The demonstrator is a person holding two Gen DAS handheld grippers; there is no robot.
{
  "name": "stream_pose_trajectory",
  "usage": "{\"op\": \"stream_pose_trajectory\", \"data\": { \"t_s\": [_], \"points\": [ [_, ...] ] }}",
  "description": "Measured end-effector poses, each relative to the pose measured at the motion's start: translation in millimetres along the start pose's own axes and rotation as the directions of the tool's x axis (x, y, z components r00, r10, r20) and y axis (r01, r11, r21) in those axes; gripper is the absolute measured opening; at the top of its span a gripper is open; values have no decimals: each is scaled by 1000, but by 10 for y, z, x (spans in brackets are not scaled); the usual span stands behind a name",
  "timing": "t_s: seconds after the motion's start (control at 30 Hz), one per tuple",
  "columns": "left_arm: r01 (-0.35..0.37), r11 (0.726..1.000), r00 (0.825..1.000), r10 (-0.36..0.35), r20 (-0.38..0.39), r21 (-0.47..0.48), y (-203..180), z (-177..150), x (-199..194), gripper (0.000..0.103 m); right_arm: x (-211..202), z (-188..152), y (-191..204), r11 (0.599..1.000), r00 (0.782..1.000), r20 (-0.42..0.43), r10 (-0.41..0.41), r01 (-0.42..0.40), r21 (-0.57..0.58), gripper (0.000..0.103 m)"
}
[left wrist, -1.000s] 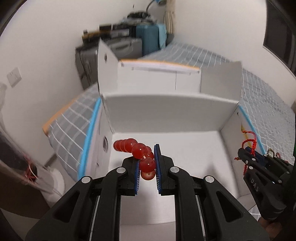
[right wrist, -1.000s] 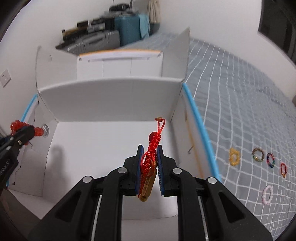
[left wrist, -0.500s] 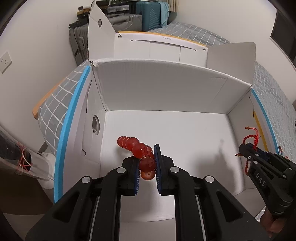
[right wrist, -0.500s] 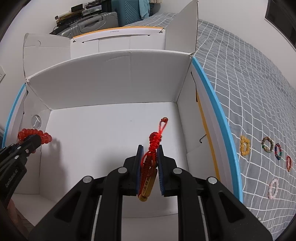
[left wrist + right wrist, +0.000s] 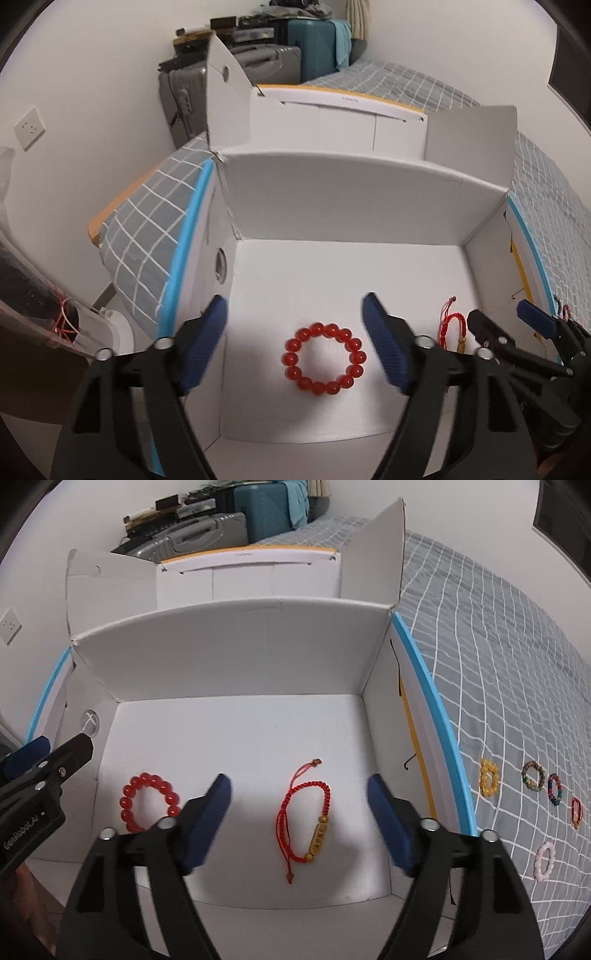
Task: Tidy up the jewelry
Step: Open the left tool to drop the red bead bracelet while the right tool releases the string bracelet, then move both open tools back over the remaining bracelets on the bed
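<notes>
A red bead bracelet [image 5: 324,359] lies flat on the floor of the open white box [image 5: 369,206]; it also shows in the right wrist view [image 5: 147,800]. My left gripper [image 5: 295,332] hangs open above it, empty. A red cord bracelet with a gold charm [image 5: 309,814] lies on the box floor [image 5: 236,734] to the right of the beads. My right gripper [image 5: 299,812] is open above it, empty. The cord bracelet [image 5: 452,326] is partly hidden behind my left gripper's right finger in the left wrist view.
Several more bracelets lie on the grey checked bedspread right of the box: a yellow one [image 5: 488,777], a dark multicoloured one [image 5: 533,774], a pink one [image 5: 543,860]. The box flaps stand up at the back. Suitcases [image 5: 258,62] stand against the far wall.
Both grippers have opened. The red bead bracelet and the red cord bracelet have dropped from the jaws onto the box floor.
</notes>
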State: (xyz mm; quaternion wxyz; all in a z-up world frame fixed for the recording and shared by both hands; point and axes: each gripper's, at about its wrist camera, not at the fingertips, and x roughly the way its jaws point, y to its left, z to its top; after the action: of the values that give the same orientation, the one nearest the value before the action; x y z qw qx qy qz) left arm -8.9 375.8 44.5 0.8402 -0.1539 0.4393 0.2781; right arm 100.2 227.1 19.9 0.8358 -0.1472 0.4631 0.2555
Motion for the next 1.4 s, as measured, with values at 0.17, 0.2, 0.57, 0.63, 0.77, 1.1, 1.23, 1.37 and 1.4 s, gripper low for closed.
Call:
{"op": "stream_pose_trajectory", "data": {
  "t_s": [0.17, 0.2, 0.57, 0.63, 0.77, 1.1, 1.23, 1.37, 1.4],
  "points": [
    [-13, 1000, 1000, 13, 26, -9, 44, 6, -101, 90, -93, -8, 35, 1000, 1000, 25, -4, 4, -3, 86],
    [-13, 1000, 999, 13, 30, -9, 51, 1, -116, 91, -113, -12, 44, 1000, 999, 32, -7, 7, -3, 87],
    [7, 1000, 995, -6, 98, -15, 51, -65, -399, 97, -455, -79, -46, 1000, 993, 119, -24, 24, -2, 95],
    [21, 1000, 994, -20, 110, -11, 12, -79, -471, 97, -551, -100, -113, 1000, 991, 133, -28, 28, 5, 95],
    [37, 999, 988, -38, 147, 6, -142, -102, -668, 97, -793, -163, -336, 998, 983, 174, -63, 58, 31, 95],
    [152, 981, 959, -176, 223, 120, -1021, -262, -1113, 97, -1337, -544, -1227, 979, 959, 221, -178, 149, 140, 95],
    [183, 966, 950, -222, 220, 183, -1456, -379, -1189, 97, -1521, -748, -1680, 959, 943, 225, -245, 202, 198, 95],
    [228, 942, 939, -279, 199, 245, -1939, -529, -1232, 97, -1671, -984, -2203, 935, 933, 211, -291, 231, 268, 95],
    [238, 936, 937, -292, 193, 260, -2055, -572, -1233, 97, -1693, -1024, -2295, 930, 931, 207, -302, 240, 278, 95]
  ]
}}
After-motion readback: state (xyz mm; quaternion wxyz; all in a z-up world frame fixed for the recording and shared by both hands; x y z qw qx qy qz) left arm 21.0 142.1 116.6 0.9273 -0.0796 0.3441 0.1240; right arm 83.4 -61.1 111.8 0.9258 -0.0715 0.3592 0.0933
